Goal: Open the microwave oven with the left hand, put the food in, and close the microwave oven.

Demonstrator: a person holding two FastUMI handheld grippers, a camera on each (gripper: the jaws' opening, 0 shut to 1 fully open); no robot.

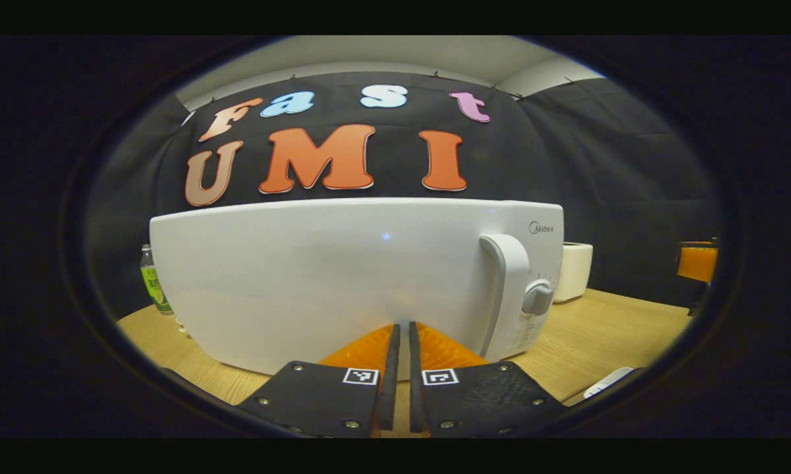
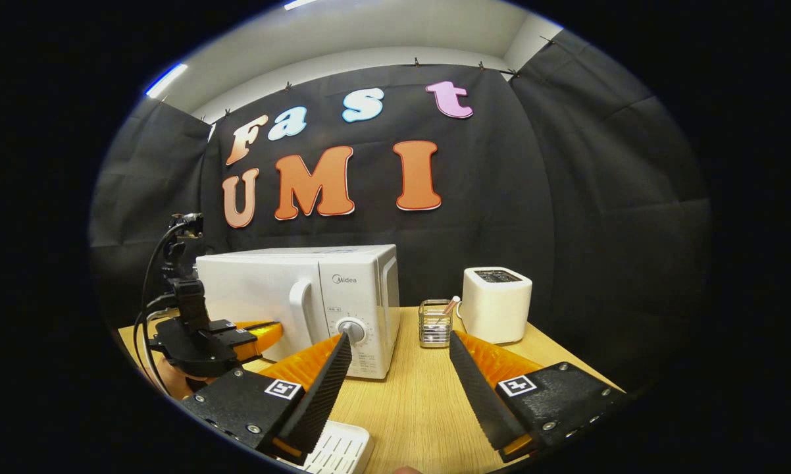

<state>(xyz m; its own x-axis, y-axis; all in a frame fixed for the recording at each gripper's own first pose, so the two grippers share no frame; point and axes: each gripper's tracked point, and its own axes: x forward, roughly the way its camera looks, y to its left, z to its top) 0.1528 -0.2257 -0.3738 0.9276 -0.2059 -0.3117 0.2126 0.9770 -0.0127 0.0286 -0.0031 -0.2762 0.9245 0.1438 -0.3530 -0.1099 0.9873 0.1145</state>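
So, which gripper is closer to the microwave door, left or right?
Left. The left gripper sits right at the microwave door front, fingers nearly closed. The right gripper stays back, open, over the table.

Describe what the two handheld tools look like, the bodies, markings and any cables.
Each tool, left and right, has black screwed plates carrying square black-and-white markers and long tapering fingers with ridged faces. In the right gripper view, black cables loop up from the left tool.

L hand-held gripper (image 1: 401, 329) fingers nearly closed; R hand-held gripper (image 2: 399, 342) wide apart.
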